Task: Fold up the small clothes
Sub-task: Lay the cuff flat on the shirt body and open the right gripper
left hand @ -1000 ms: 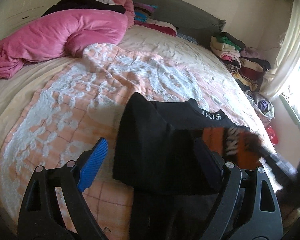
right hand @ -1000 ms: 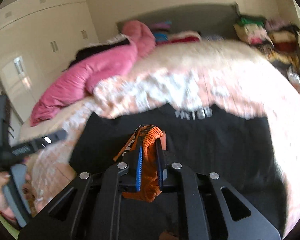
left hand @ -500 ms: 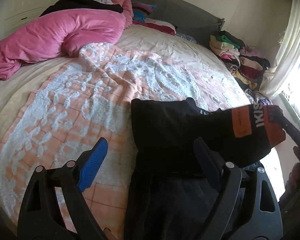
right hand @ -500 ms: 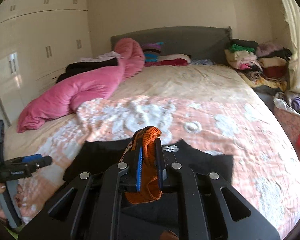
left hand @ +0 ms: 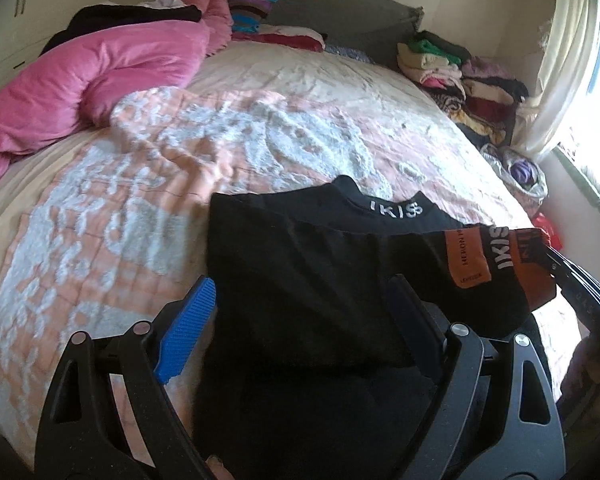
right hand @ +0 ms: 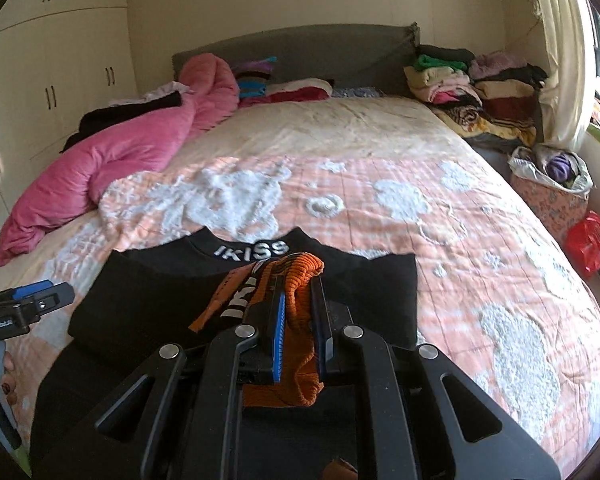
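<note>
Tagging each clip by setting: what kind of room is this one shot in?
A home bedroom: a large bed with a grey headboard, built-in wardrobes, and stacks of folded clothes by the window.

The black garment (right hand: 148, 300) is showing as matt knitted cloth, its orange cuff (right hand: 300, 312) coarsely ribbed, with a smooth orange label (left hand: 466, 258) stitched on. The right gripper (right hand: 298, 320) is presenting matt black plastic arms, bright metal pivot pins and ridged blue rubbery pads; the left gripper (left hand: 300, 320) is showing the same build. The peach bedspread (right hand: 440, 220) is appearing quilted with rough white tufting. The pink duvet (left hand: 80, 80) is looking soft and plush. The wardrobe (right hand: 60, 68) is reflecting light with a glossy finish.
</note>
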The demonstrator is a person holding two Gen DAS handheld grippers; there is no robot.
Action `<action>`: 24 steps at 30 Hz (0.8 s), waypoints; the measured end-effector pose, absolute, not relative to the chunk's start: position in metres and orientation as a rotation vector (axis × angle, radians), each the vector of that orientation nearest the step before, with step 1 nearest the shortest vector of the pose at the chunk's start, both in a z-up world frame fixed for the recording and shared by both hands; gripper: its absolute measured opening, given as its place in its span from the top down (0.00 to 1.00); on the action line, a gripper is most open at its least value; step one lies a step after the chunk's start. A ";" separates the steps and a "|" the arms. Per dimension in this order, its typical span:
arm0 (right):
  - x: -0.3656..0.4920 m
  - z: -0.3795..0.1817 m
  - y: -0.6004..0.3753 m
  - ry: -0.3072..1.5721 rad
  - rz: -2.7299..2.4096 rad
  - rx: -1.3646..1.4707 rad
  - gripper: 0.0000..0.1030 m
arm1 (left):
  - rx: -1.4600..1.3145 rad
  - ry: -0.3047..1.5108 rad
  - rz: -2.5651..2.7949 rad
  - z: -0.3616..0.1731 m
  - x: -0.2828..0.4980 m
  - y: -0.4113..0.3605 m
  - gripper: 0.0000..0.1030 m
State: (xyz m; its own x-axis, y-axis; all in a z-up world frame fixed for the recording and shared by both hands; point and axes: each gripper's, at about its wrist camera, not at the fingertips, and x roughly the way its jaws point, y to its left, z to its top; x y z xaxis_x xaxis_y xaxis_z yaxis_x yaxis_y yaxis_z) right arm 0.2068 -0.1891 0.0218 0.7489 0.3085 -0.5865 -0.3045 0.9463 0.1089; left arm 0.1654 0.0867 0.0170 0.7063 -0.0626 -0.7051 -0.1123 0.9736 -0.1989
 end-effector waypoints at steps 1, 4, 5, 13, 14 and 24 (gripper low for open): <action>0.207 0.020 -0.190 0.645 0.332 0.007 0.89 | -0.232 0.792 0.023 0.016 0.169 0.084 0.22; 0.208 0.016 -0.194 0.655 0.317 0.007 0.89 | -0.222 0.806 0.008 0.011 0.178 0.076 0.22; 0.209 0.013 -0.196 0.662 0.311 0.008 0.89 | -0.216 0.807 0.005 0.009 0.180 0.074 0.22; 0.211 0.001 -0.200 0.689 0.288 -0.007 0.89 | -0.194 0.817 -0.015 -0.003 0.185 0.069 0.25; 0.211 0.000 -0.200 0.690 0.285 -0.009 0.89 | -0.195 0.817 -0.016 -0.004 0.186 0.069 0.26; 0.213 -0.003 -0.199 0.700 0.243 -0.017 0.72 | -0.211 0.831 -0.027 -0.010 0.189 0.074 0.27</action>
